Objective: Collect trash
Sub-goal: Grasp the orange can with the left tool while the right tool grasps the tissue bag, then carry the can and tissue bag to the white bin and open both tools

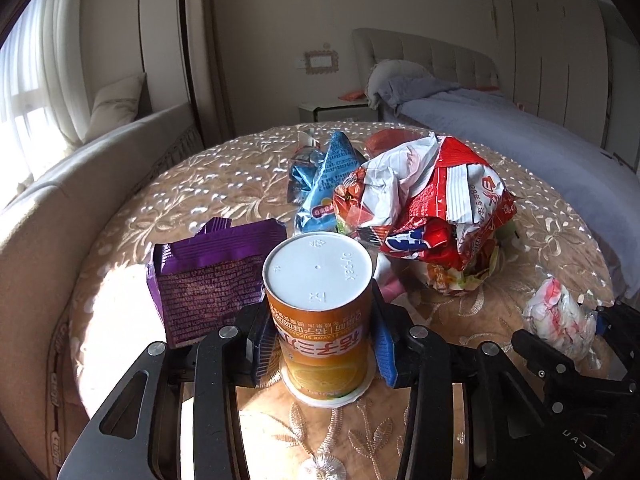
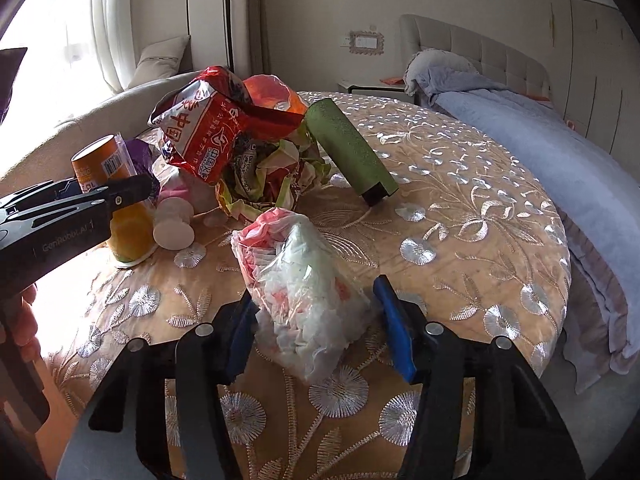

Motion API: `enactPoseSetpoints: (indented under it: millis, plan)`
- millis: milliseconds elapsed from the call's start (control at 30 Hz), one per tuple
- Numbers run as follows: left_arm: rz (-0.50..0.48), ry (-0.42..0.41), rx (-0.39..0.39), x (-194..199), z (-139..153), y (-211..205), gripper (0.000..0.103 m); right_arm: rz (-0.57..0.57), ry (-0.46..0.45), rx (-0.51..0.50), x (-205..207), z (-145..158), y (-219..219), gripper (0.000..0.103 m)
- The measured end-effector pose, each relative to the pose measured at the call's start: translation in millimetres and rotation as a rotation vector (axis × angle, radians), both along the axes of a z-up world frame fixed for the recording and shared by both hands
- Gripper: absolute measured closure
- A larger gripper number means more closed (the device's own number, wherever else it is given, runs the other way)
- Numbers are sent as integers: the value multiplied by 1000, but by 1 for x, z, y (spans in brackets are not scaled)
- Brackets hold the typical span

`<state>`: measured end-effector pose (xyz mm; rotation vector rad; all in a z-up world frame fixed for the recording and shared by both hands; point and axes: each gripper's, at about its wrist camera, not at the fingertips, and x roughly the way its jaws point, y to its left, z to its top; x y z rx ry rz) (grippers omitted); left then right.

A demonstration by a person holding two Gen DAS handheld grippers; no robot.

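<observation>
My left claw (image 1: 318,348) sits around the orange cup (image 1: 320,312), which stands upside down on the round table (image 1: 208,184). One blue pad (image 1: 262,350) touches the cup, but I cannot tell if the other does. My right claw (image 2: 316,332) has its fingers apart, one on each side of a crumpled clear bag (image 2: 304,280) lying on the table. Behind them are the big red wrapper (image 1: 432,200), a purple packet (image 1: 208,276) and a green tube (image 2: 348,146)
</observation>
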<state>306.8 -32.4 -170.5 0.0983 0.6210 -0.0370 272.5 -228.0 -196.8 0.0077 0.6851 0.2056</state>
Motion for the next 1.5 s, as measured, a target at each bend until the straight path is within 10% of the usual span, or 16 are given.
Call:
enactPoseSetpoints:
  millis: [467,867,1200,1500]
  plan:
    - [-58,-105,3,-53,51,-30,62,6,-122,48,-38,47,-22,47]
    - [-394,-115,18,-102,61,-143,62,-117,-165,38,-95,70,-121,47]
    - [-761,30,66,-120,-2,-275,62,-354,10,-53,-146,-6,-229,46]
    - [-1022,326,203,-97,-110,-372,62,-345,253,-97,-161,-116,-276,46]
